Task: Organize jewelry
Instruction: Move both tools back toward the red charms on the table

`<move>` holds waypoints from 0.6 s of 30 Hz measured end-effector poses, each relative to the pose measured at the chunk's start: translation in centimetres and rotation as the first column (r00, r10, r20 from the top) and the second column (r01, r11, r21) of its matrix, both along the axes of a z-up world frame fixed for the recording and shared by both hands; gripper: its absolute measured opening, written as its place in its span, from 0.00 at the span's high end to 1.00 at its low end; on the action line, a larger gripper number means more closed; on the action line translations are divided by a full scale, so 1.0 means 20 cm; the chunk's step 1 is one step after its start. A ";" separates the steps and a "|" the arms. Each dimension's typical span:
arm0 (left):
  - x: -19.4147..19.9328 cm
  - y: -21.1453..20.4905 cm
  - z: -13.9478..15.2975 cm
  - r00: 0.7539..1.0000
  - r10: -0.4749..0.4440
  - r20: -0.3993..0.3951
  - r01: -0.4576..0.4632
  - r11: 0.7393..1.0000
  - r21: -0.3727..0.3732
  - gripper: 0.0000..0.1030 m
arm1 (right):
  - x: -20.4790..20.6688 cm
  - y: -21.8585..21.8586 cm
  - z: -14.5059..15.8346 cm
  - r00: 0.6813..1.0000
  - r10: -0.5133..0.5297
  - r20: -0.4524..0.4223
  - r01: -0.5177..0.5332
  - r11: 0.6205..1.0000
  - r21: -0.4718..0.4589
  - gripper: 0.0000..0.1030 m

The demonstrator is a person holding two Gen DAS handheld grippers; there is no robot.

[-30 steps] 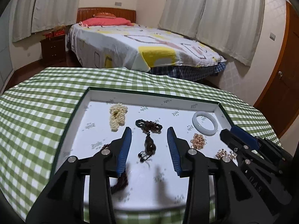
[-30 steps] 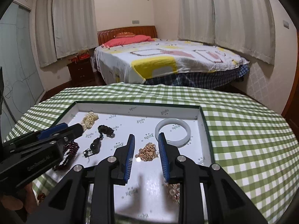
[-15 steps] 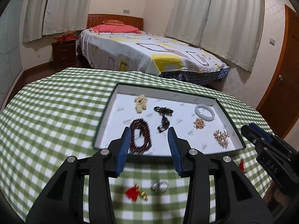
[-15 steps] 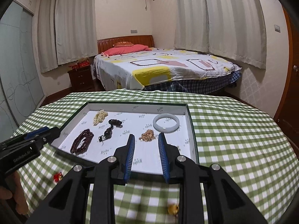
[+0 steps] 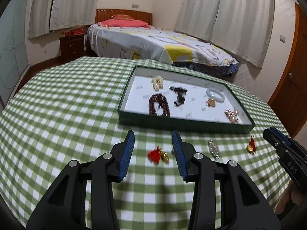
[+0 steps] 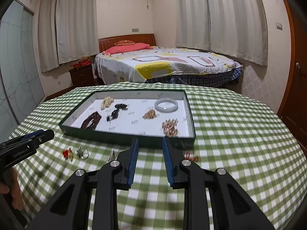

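Claws: left claw (image 5: 153, 140) apart, empty | right claw (image 6: 150, 145) apart, empty | tray (image 6: 124, 137) on tabletop (image 5: 67, 115), bangle (image 6: 166, 104) inside

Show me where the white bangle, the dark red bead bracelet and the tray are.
white bangle (image 6: 166, 104): right wrist view, near rim.
dark red bead bracelet (image 5: 159, 107): left wrist view, right strand.
tray (image 6: 115, 135): right wrist view, front wall.

Checked cloth tablecloth (image 6: 239, 134), glossy bangle (image 6: 166, 104), matt tray (image 6: 122, 137).
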State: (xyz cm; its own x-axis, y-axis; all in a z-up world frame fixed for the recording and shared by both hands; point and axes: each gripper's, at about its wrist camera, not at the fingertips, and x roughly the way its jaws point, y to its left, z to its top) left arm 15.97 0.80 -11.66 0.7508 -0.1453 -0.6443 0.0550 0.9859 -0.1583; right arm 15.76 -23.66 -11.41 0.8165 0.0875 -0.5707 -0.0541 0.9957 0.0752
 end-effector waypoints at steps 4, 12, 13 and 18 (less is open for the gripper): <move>-0.03 0.01 -0.05 1.000 0.005 -0.024 -0.005 1.000 0.008 0.61 | -0.04 0.00 -0.04 1.000 0.004 -0.011 -0.004 1.000 0.003 0.74; -0.02 -0.01 -0.11 0.998 -0.005 -0.060 0.005 1.000 0.002 0.61 | -0.06 0.01 -0.07 1.000 0.016 -0.021 -0.015 1.000 0.009 0.74; -0.01 -0.02 -0.12 0.998 -0.007 -0.065 0.008 1.000 0.004 0.61 | -0.06 0.02 -0.07 1.000 0.015 -0.021 -0.015 1.000 0.009 0.74; 0.05 -0.05 -0.15 0.995 -0.013 -0.102 0.013 1.000 0.003 0.61 | -0.05 0.00 -0.08 1.000 0.011 -0.027 -0.011 1.000 0.019 0.74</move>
